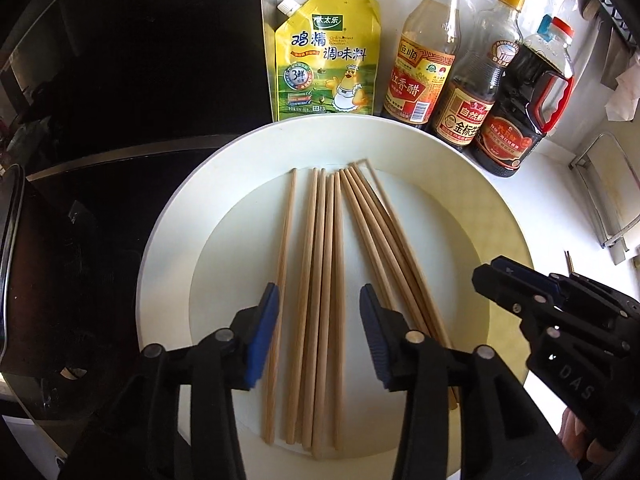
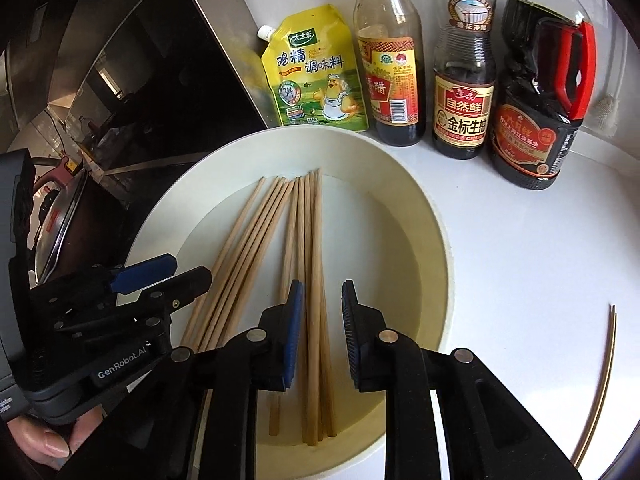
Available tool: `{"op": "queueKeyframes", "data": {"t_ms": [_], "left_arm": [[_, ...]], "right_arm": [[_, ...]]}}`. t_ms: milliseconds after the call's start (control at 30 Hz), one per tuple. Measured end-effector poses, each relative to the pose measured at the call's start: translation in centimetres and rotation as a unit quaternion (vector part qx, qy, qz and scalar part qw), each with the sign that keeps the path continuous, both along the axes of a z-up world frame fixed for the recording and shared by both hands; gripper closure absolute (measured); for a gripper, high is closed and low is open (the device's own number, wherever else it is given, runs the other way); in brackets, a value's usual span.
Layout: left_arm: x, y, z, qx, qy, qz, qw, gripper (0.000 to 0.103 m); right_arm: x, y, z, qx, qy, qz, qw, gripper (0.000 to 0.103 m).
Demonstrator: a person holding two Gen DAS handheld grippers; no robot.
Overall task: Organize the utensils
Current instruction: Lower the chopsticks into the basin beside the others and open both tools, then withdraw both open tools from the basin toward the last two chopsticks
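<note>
Several wooden chopsticks point(image 1: 328, 280) lie side by side in a large white plate point(image 1: 168, 248) on the counter. My left gripper point(image 1: 318, 300) is open and hovers over the near ends of the left group. My right gripper point(image 2: 320, 296) is open over the right group of chopsticks point(image 2: 312, 264) in the same plate point(image 2: 424, 248). In the left wrist view the right gripper point(image 1: 516, 280) shows at the plate's right rim. In the right wrist view the left gripper point(image 2: 160, 276) shows at the plate's left side. Neither holds anything.
A yellow seasoning pouch point(image 1: 326, 60), a vinegar bottle point(image 1: 424, 64) and two dark sauce bottles point(image 1: 476, 80) point(image 1: 528, 108) stand behind the plate. A black cooktop point(image 1: 120, 120) with a pot point(image 2: 60, 232) lies to the left. Two thin chopsticks point(image 2: 600, 392) lie on the white counter at right.
</note>
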State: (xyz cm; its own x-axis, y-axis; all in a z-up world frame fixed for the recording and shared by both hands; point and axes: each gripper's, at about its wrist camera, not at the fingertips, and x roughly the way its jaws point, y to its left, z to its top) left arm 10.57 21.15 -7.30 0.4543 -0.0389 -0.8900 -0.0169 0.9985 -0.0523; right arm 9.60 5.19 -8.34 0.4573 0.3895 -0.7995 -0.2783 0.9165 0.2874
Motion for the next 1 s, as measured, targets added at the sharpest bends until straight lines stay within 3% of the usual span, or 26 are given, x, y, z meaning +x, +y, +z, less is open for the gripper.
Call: {"op": "queueKeyframes", "data": {"t_ms": [200,367,1000], "left_arm": [[-0.8,-1.0,0.7,-0.003,-0.004,-0.006,1.0000,0.056],[-1.5,-2.6,1.3,-0.005,-0.007,-0.016,0.9998,0.045],[-4.4,-12.9,2.8,-0.024,-0.018,-0.091,0.9954,0.042]], "right_arm": [[-1.1,-1.7,0.7,0.006,-0.005,-0.011,1.000,0.082],[-2.6,-4.2,1.4,0.015,-0.014,-0.032,0.999,0.079],[-8.5,-15.4,1.0,-0.005,-0.021,-0.120,0.993,0.074]]}}
